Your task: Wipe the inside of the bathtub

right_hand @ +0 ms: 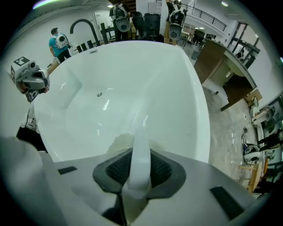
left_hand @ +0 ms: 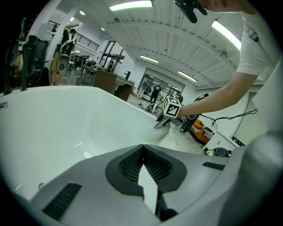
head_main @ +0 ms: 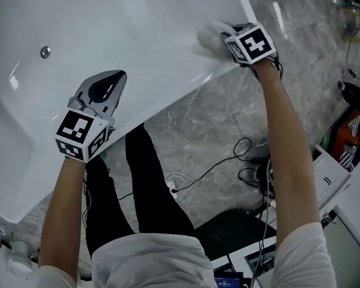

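The bathtub (head_main: 117,21) is white and stands on a grey marble floor (head_main: 236,114). The person stands beside its long rim. A round drain fitting (head_main: 45,52) sits in the basin.

Right hand-held gripper (head_main: 227,35): the jaws are closed on a white cloth (head_main: 209,36). In the right gripper view, a strip of the cloth (right_hand: 139,167) runs up between the two dark pads and out past the tips of the hand-held gripper (right_hand: 140,152). It points toward the basin (right_hand: 146,75) and the drain fitting (right_hand: 100,94). In the head view, the bunched cloth lies against the tub surface at the rim, at the far end of the near side. It cannot be determined whether the cloth sits on the rim top or on the inner wall just below it.

Left hand-held gripper (head_main: 116,77): it is held over the near rim, well apart from the right one, with its tips pointing into the tub. In the left gripper view, the jaws (left_hand: 142,150) meet at the tips and no object is seen between them. Beyond them lie the inner wall (left_hand: 66,123) and the right hand-held gripper (left_hand: 162,123).

Black cables (head_main: 244,151) lie on the floor behind the person.
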`<state>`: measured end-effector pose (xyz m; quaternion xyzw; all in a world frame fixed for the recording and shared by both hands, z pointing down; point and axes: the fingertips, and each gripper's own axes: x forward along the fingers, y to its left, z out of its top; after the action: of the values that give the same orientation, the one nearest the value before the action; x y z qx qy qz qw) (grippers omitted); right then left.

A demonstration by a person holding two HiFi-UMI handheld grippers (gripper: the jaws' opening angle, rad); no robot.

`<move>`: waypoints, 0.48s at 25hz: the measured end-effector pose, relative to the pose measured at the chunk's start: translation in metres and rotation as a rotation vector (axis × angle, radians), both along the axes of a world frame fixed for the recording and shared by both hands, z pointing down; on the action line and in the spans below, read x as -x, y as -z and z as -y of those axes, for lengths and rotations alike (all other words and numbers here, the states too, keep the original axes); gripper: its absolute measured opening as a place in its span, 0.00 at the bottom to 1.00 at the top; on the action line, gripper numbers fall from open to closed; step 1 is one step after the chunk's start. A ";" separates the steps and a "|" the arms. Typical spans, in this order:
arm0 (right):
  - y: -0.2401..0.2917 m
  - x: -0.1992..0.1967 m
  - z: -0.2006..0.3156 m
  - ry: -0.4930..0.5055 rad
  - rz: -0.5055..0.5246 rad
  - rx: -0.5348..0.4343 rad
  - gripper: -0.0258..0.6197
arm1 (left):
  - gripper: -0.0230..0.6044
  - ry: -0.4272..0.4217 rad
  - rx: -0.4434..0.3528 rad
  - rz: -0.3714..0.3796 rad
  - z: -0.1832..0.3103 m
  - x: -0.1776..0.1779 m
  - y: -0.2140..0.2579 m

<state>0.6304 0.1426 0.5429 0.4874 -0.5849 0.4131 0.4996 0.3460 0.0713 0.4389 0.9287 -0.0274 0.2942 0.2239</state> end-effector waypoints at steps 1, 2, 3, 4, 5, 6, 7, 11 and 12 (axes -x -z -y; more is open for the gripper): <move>-0.003 0.001 0.000 0.009 0.000 0.018 0.19 | 0.05 0.000 0.002 0.001 0.000 0.002 -0.002; -0.007 0.003 0.000 0.014 0.004 0.036 0.19 | 0.05 0.000 0.003 0.002 0.001 0.003 -0.004; -0.009 0.004 -0.001 0.015 0.010 0.052 0.19 | 0.05 0.001 0.005 0.003 0.001 0.004 -0.005; -0.011 0.005 -0.001 0.014 0.017 0.067 0.19 | 0.05 0.002 0.008 0.003 0.001 0.005 -0.006; -0.013 0.006 -0.002 0.013 0.024 0.080 0.19 | 0.05 0.003 0.010 0.004 0.001 0.007 -0.008; -0.014 0.007 -0.003 0.013 0.032 0.092 0.19 | 0.05 0.005 0.012 0.004 0.000 0.008 -0.009; -0.016 0.009 -0.005 0.012 0.040 0.102 0.19 | 0.05 0.007 0.014 0.004 0.000 0.010 -0.010; -0.018 0.017 -0.005 0.017 0.067 0.134 0.19 | 0.05 0.020 0.017 0.006 0.003 0.019 -0.013; -0.019 0.021 -0.003 0.018 0.078 0.139 0.19 | 0.05 0.024 0.019 0.007 0.004 0.022 -0.014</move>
<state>0.6096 0.1461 0.5614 0.4299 -0.5782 0.4670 0.5126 0.3236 0.0669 0.4531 0.9252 -0.0366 0.2952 0.2359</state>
